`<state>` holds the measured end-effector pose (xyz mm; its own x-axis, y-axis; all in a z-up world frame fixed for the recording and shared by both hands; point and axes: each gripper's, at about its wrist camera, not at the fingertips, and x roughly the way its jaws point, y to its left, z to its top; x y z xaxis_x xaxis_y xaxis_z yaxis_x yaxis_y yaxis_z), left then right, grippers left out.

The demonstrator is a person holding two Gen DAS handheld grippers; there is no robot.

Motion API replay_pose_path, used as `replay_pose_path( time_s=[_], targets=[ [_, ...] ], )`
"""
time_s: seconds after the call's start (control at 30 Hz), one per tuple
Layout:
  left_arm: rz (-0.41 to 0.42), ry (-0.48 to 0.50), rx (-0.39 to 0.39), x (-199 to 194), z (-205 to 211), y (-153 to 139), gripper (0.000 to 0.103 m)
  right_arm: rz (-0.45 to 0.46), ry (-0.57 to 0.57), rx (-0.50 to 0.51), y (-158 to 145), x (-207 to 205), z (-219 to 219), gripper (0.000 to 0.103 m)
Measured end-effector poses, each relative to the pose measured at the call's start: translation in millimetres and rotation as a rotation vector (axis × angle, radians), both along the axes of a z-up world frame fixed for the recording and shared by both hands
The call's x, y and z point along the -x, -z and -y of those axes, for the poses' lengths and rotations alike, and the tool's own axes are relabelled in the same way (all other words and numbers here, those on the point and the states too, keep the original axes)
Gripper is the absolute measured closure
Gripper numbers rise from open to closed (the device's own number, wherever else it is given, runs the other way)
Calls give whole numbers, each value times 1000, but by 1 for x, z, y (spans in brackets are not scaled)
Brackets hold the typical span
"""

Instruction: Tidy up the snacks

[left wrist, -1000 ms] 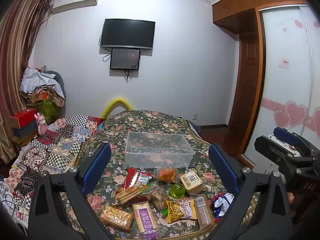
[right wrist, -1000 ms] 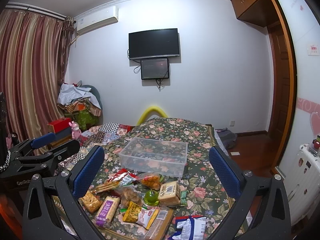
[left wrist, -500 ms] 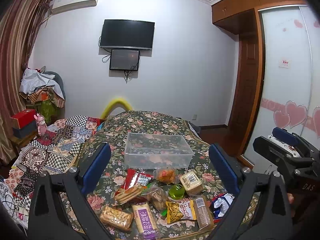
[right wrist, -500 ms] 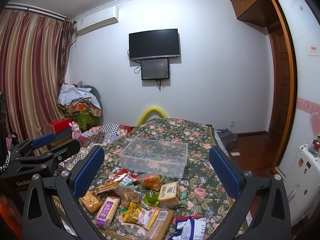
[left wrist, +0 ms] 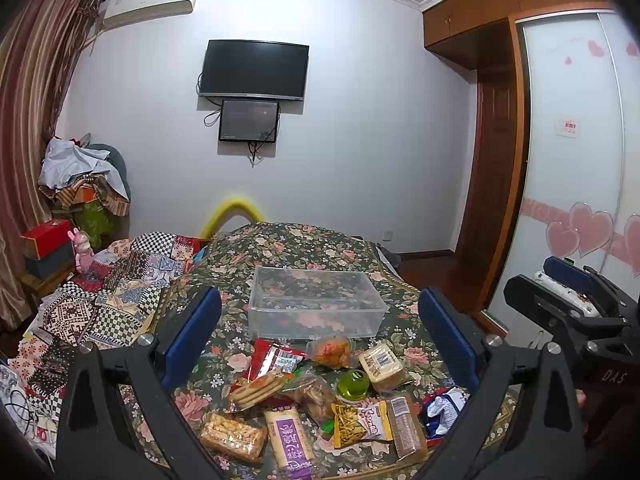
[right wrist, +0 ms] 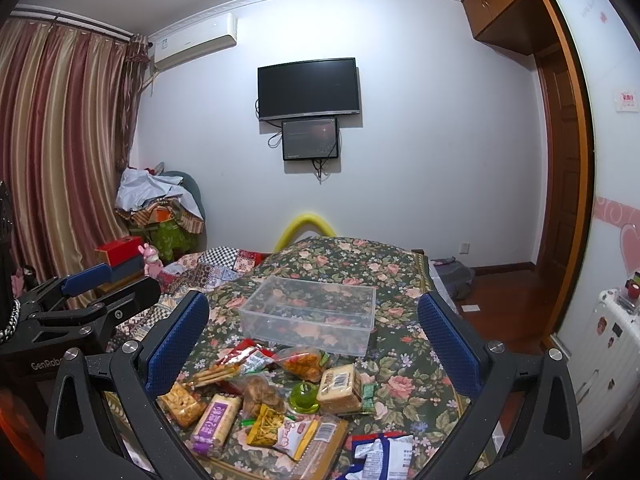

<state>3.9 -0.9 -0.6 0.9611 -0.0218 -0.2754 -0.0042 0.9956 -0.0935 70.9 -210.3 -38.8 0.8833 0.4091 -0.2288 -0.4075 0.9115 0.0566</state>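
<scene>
Floral bedspread (left wrist: 320,248), snacks (left wrist: 320,404) between spread left tongs (left wrist: 320,334)

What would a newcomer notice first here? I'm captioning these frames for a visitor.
First, the heap of snack packets on the near end of the floral bedspread, between the open left gripper fingers. Just behind it sits an empty clear plastic bin. On the far wall hangs a dark TV.

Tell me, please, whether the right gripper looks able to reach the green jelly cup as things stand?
Probably yes: the right gripper is open, and the green jelly cup lies uncovered ahead, though neighbouring packets crowd it.
</scene>
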Motion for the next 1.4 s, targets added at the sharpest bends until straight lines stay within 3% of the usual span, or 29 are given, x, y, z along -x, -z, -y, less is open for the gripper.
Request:
replay_pose_path(
  time_s=[0.27,0.4,0.63,0.9,1.2,1.4],
  targets=[
    [-72,10,7,-14,-13,15,4,-99,24,10,12,-14,7,0],
    [-160,6,1,-28,-22,34,19,-149,43,48,24,-20,16,0],
    [-294,12,10,-42,-26,74,24,-309,54,74,56,-38,37,0],
    [-429,-1,-23,-55,-38,120,38,-475,89,131,99,-58,49,0],
    [-583,2,-3,-73,-63,170,38,-629,89,134,146,-76,53,0],
    [-634,-29,28,-78,-78,191,38,-721,93,111,172,-86,56,0]
  ],
)
